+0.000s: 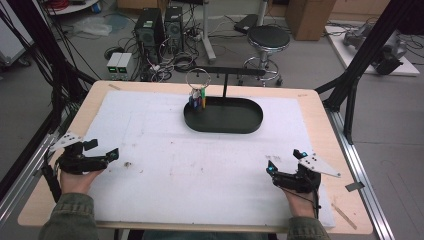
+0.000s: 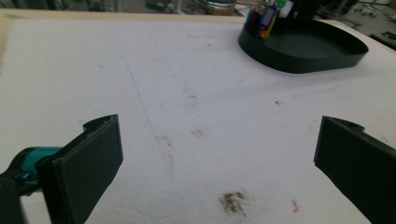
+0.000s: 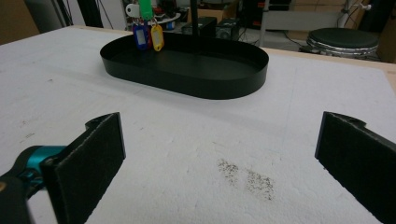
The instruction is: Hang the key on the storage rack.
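A black oval tray [image 1: 223, 122] [image 2: 322, 60] [image 3: 187, 77] sits at the far middle of the white mat. From its black stand [image 1: 224, 80] a metal ring [image 1: 197, 78] hangs with coloured key tags [image 1: 198, 100] [image 2: 261, 21] [image 3: 148, 32] over the tray's left end. My left gripper [image 1: 106, 150] [image 2: 219, 158] rests open at the near left, nothing between its jaws. My right gripper [image 1: 285, 161] [image 3: 219, 158] rests open at the near right, also empty. Both are far from the tray.
The white mat [image 1: 200, 165] covers most of the wooden table [image 1: 320, 130]. Dark smudges [image 2: 232, 201] [image 3: 245, 176] mark the mat near each gripper. A stool [image 1: 268, 42], computer towers [image 1: 150, 32] and cables stand on the floor beyond the table.
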Demonstrator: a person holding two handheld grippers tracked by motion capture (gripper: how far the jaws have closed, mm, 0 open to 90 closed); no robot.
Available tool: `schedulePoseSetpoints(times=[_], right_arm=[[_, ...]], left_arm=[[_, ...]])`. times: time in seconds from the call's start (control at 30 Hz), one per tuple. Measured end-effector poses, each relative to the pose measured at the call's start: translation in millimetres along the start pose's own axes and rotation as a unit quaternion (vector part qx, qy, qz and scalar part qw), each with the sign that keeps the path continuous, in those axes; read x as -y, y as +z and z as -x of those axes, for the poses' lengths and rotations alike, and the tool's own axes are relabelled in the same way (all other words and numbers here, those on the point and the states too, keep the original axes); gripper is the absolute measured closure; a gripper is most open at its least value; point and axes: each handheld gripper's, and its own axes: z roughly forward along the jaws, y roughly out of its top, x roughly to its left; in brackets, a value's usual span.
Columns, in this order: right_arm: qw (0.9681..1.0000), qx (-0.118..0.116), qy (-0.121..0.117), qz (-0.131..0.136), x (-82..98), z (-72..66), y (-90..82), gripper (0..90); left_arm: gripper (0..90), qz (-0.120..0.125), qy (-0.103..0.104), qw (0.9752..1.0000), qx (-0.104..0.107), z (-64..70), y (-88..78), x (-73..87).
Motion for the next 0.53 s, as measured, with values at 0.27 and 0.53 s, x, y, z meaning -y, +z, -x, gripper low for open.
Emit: schedulePoseSetpoints(times=[0.27,0.53], right_arm=[[1.0,0.0,-0.004,-0.004,0.3,-1.8,0.8,0.5],[0.9999,0.001,-0.009,-0.009,0.6,-3.6,2.4,0.5]], left_arm=[[1.7,0.041,-0.004,0.9991,-0.013,0.2,-11.9,10.0],[1.7,0.041,-0.013,0.9991,-0.006,-3.7,-14.5,13.6]])
